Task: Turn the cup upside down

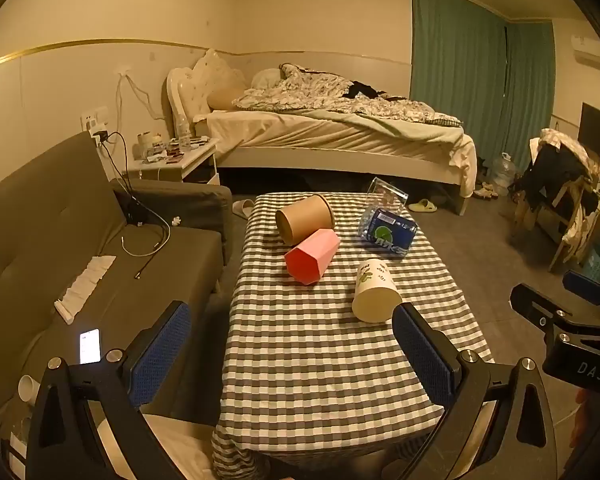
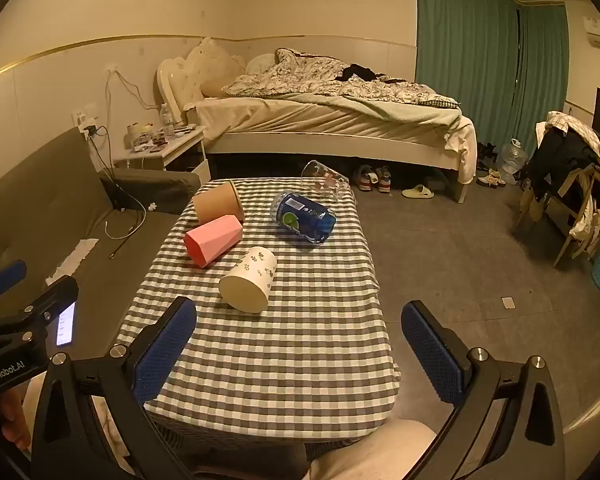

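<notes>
Blue dimpled pads line both tools: the left gripper (image 1: pixel 292 354) and right gripper (image 2: pixel 298 350) hang with jaws spread wide and empty over the near edge of the checked tablecloth (image 2: pixel 284 360), apparently poised to choose a cup. Nearest, at 12 o'clock from the right gripper, the cream printed cup (image 2: pixel 250 279) lies on its side; beyond it the faceted pink cup (image 2: pixel 213 239), the brown paper cup (image 2: pixel 219 201), a blue-labelled clear cup (image 2: pixel 305 219) and a glass (image 2: pixel 325 185), all toppled.

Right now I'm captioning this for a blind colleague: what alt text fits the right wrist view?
Five cups lie on their sides on a checkered table: white cup nearest, then pink cup, brown cup, blue cup and clear glass. The open right tool holds nothing.
</notes>
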Motion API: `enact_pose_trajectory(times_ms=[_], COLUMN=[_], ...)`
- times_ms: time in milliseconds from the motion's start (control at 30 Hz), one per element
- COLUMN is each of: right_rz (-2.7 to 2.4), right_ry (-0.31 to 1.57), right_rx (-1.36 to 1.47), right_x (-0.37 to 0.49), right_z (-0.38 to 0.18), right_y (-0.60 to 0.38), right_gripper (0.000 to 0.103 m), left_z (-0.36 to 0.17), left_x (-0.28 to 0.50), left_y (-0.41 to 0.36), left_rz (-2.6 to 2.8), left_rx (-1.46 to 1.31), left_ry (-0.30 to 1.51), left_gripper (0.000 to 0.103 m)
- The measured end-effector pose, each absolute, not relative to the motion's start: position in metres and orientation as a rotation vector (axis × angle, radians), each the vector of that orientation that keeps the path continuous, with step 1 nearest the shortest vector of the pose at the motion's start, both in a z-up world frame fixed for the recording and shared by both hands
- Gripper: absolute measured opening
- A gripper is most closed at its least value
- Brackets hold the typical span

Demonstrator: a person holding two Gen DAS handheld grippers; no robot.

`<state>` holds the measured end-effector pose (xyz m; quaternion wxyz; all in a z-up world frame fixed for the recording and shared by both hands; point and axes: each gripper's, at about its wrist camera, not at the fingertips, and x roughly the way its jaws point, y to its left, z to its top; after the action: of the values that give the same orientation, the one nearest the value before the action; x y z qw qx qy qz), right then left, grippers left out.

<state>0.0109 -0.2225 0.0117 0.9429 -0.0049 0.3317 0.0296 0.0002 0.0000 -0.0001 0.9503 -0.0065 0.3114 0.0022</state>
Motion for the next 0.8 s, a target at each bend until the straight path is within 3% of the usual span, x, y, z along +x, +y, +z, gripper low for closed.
enact_pose_trajectory(times_ms=[800], right_rz=[0.067], right_ry=[0.689], right_rx=[0.006], right_x=[0.0133], right_z=[0.0022], right_y=[-0.2224], right_gripper=[0.103], left_z=[0.0000], left_x=[0.0007], left_y=[-0.0067], left_rz=[-0.034], left_rx=[0.009], left_ry=[0.639], left_gripper=[0.103])
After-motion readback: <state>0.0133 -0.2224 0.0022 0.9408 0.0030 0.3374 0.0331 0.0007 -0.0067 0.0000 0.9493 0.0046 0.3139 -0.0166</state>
